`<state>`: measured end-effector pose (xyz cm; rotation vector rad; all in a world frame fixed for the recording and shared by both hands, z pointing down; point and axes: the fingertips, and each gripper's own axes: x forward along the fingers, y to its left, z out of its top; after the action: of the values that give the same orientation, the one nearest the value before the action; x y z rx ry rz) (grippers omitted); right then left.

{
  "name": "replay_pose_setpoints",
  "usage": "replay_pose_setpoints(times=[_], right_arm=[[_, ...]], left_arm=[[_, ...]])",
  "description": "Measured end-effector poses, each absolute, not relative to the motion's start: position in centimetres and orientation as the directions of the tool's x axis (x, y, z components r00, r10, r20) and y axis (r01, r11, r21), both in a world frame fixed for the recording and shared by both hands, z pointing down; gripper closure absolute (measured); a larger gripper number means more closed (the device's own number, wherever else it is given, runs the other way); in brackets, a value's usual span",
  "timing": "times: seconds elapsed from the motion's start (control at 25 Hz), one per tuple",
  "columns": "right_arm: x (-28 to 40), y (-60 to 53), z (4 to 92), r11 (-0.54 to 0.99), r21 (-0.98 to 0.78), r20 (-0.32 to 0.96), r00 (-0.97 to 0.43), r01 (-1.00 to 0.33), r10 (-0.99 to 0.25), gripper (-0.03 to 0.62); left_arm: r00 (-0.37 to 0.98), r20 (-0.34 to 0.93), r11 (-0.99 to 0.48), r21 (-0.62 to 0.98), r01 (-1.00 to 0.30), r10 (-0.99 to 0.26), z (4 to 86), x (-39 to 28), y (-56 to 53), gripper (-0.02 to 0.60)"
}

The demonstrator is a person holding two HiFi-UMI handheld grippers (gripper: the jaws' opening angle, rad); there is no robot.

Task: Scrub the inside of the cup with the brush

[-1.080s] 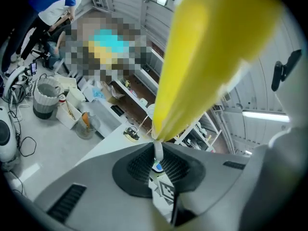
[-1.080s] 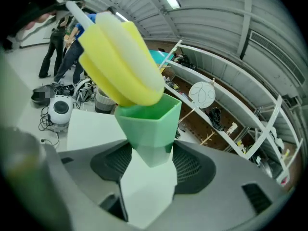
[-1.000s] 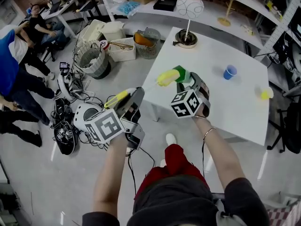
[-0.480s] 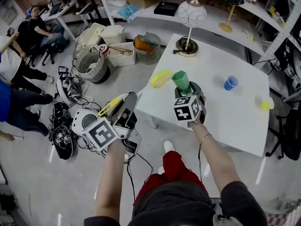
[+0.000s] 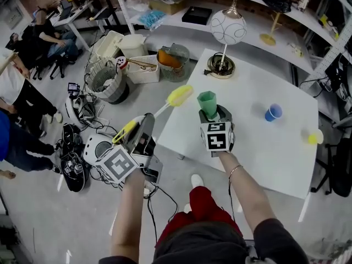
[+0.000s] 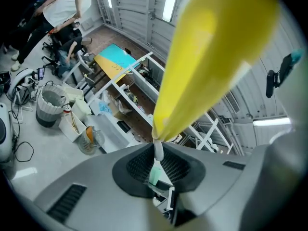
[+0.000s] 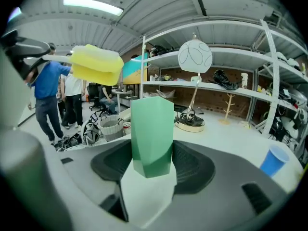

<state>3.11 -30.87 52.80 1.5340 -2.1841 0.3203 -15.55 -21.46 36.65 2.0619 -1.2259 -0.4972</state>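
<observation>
White table (image 5: 264,142) fills the right half of the head view. A globe lamp (image 5: 227,26) stands at its far edge, a blue cup (image 5: 273,112) sits to the right, and a small yellow thing (image 5: 314,139) lies near the right edge. Left of the table the floor is crowded with baskets (image 5: 107,73) and cables, and people stand at the far left.

The right gripper (image 5: 213,116) is over the near left part of the table. Its jaws are clamped on the base of the green cup (image 5: 207,103), which is held upright with its mouth up. The left gripper (image 5: 147,120) hangs over the floor just left of the table. Its jaws are closed on the yellow handle of the brush (image 5: 180,95). The brush's yellow sponge head points toward the cup. It is left of the rim, near it but apart, and outside the cup.
</observation>
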Motion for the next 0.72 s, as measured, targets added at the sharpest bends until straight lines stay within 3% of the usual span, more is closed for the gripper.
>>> replay_pose_setpoints(times=[0.28,0.72], right_arm=[[1.0,-34.7,52.5,0.377,-0.012,0.401,-0.35,-0.926,-0.847,0.321],[-1.2,-39.7,53.5,0.4,0.028,0.397,-0.357,-0.916,-0.845,0.321]], left_arm=[[0.455,0.05,-0.29,0.707,-0.645,-0.889,38.1,-16.2,-24.7,0.537],[0.5,0.091,-0.322,0.663,-0.676,-0.861,38.8,-15.0,-31.5,0.537]])
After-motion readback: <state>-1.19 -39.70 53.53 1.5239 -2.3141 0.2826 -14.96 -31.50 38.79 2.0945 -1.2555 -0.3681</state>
